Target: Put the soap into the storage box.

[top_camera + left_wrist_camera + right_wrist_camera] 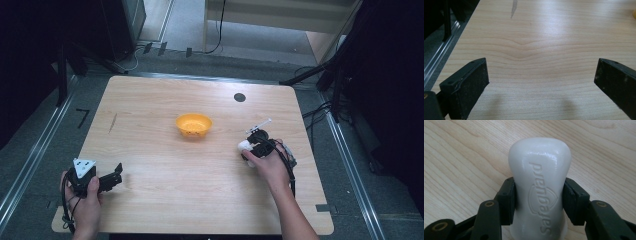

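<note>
Right gripper (pixel 539 202) pinches a white soap bar (pixel 540 185) by its waist at the table's (pixel 200 200) right side, left gripper (pixel 541 82) spread, empty; smooth curved soap may slip from the pads.

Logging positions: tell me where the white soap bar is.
The soap bar is clamped in the right gripper, on the table's right side, right of the orange bowl.
</note>
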`<state>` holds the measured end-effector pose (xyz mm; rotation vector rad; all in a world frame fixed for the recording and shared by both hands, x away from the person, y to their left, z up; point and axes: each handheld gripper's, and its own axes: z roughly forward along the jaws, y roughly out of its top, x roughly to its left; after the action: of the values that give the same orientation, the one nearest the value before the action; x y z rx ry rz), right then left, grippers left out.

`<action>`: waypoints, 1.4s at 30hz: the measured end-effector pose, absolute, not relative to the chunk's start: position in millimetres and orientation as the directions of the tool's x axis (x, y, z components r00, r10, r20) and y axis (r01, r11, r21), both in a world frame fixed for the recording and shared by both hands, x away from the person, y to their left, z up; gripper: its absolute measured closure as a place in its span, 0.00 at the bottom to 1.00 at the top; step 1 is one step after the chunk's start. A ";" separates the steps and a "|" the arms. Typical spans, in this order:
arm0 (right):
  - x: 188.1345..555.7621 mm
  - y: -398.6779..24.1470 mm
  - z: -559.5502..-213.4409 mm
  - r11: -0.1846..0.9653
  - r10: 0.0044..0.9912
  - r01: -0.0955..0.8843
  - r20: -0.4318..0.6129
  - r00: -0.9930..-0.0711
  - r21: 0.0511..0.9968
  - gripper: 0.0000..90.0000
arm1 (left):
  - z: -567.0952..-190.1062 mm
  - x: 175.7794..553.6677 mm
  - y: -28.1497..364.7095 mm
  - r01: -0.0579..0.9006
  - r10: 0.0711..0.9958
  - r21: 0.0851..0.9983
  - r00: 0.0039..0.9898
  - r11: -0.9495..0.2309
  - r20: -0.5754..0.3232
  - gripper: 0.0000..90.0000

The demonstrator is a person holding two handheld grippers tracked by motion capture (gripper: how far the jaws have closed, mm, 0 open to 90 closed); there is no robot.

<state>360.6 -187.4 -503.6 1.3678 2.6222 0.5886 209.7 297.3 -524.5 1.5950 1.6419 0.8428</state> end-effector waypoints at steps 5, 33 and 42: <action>361.2 -188.9 -501.3 0.540 0.793 0.747 0.062 -0.606 0.387 0.57 | -524.5 209.7 297.3 0.553 0.999 0.832 -0.009 0.036 -0.037 0.00; 363.9 -172.1 -483.7 0.705 0.642 0.582 -0.017 -0.766 0.406 0.57 | -524.6 210.0 297.5 0.554 0.999 0.832 -0.009 0.036 -0.037 0.00; 370.8 -165.5 -479.4 0.743 0.589 0.530 -0.023 -0.808 0.408 0.57 | -524.7 210.0 297.6 0.554 0.999 0.832 -0.008 0.037 -0.038 0.00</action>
<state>370.8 -165.5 -479.4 0.9016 2.7910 0.5838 210.0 297.6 -524.7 1.5953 1.6418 0.8394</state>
